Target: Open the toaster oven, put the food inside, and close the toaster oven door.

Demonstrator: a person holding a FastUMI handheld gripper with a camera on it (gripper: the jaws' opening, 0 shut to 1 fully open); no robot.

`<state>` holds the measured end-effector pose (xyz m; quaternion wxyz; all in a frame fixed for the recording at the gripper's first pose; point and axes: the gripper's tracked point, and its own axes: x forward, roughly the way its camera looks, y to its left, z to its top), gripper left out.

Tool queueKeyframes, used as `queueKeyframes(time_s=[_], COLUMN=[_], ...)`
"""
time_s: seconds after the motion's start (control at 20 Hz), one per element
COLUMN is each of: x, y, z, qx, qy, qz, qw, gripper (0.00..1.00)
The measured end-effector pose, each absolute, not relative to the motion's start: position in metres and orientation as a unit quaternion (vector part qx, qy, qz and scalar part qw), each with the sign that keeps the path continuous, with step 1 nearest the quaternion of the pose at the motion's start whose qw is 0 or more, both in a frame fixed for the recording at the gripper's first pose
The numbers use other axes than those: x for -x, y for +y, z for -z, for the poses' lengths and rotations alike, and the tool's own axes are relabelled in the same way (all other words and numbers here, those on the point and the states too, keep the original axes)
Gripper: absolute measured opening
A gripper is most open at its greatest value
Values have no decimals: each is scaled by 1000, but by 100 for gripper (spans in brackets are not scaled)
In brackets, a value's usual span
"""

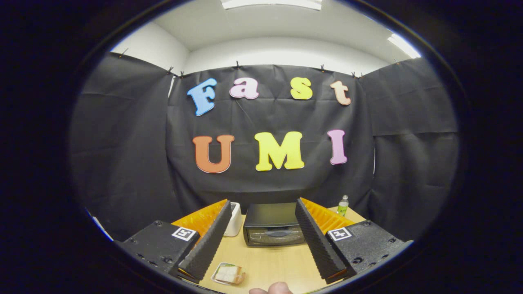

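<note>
My fingers point(263, 228) stand wide apart with nothing between their ribbed black pads point(206, 241), held above the near part of the light wooden desk point(269, 263). Straight ahead, beyond the fingertips and framed in the gap between them, sits the black toaster oven point(273, 224) toward the far edge of the desk, its glass door point(274, 236) shut and its handle across the front facing me. The food point(229, 274), what looks like a slice of something pale and brown in a small clear tray, lies on the desk near the near edge, just beside the base of my left finger and well apart from the oven. A white container point(234, 219) stands to the left of the oven, close to it, partly hidden behind my left finger. A small bottle with a green label point(343, 205) stands near the far right corner of the desk, beyond my right finger. At the near edge of the desk, a bit of a person's hand point(271, 289) peeks in, between the bases of my fingers.
</note>
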<state>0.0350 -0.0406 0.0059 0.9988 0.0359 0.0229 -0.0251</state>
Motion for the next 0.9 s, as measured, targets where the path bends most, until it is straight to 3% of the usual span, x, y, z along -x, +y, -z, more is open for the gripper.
queueKeyframes(time_s=[0.4, 0.9], x=[-90, -232], y=[-107, -119], z=[34, 148], qx=[-47, -46], qy=[41, 111], qz=[39, 5], qw=[997, 993], gripper=[100, 100])
